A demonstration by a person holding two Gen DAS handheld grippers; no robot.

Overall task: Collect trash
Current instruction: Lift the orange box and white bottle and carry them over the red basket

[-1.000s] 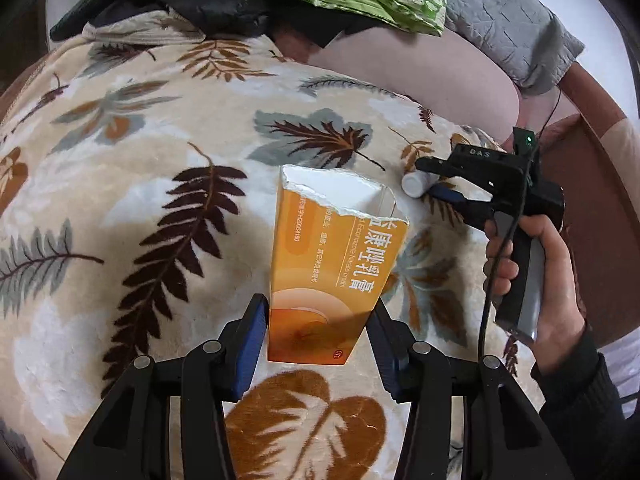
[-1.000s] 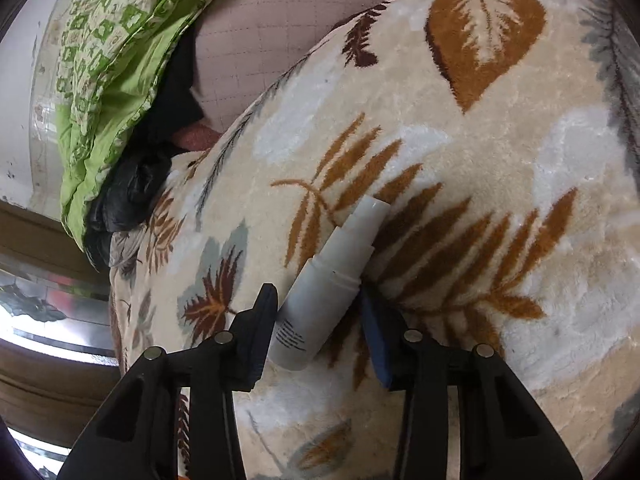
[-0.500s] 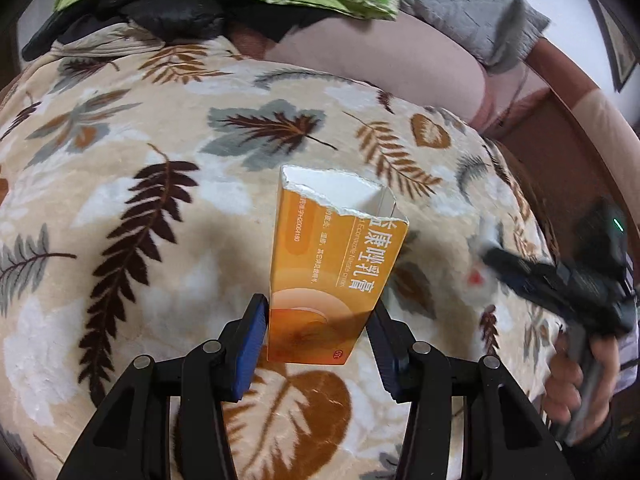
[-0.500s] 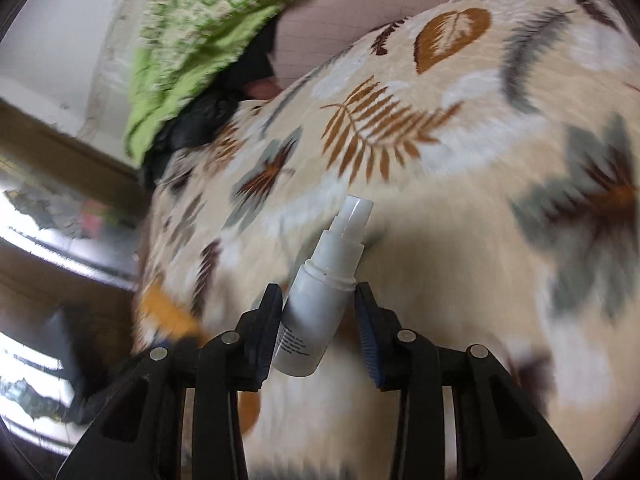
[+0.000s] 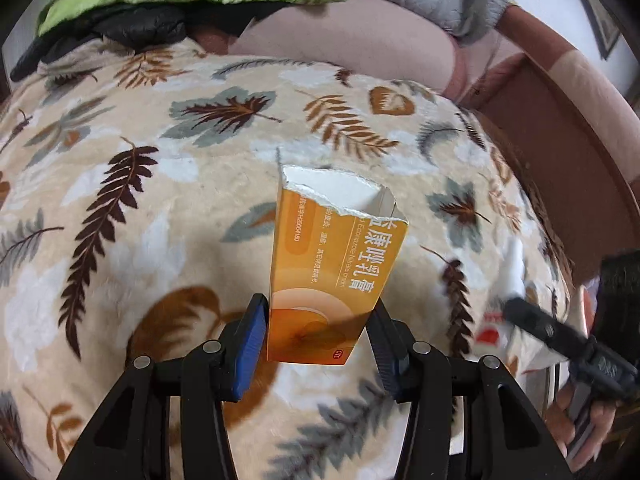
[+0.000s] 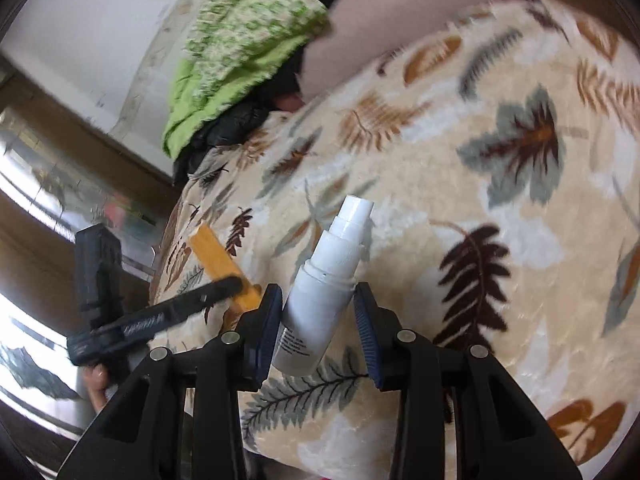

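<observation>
Trash items number two, and both are off the bed: an orange carton (image 5: 332,276) with its top torn open and a white spray bottle (image 6: 324,292). In the left wrist view the left tongs (image 5: 320,336) stand partly closed with the blue pads bearing on the lower sides of the carton, which points up and away from the camera at frame centre, clear of the leaf-print blanket (image 5: 160,208) beneath. In the right wrist view the right tongs (image 6: 318,328) are closed to a similar degree on the body of the bottle, nozzle pointing to the upper centre of the frame. A second ago the bottle lay on the blanket with the pads only bracketing it; the right jaws have just been closing, the bottle between them, and it now hangs above the cloth, so the pick-up is judged complete. The carton sits in the left tongs exactly as it did a second ago, no slip noted. The backgrounds have shifted in both views and the right-hand frame is blurred, consistent with both hands drawing back from the bed; the right tongs, formerly at the right middle of the left view, now show at its lower right edge. No bin or bag is visible in either view. Judgement: collection of these two items is done; what remains is carrying them to a receptacle and releasing them. The bottle sits slanted between the pads and may pivot in transit.
</observation>
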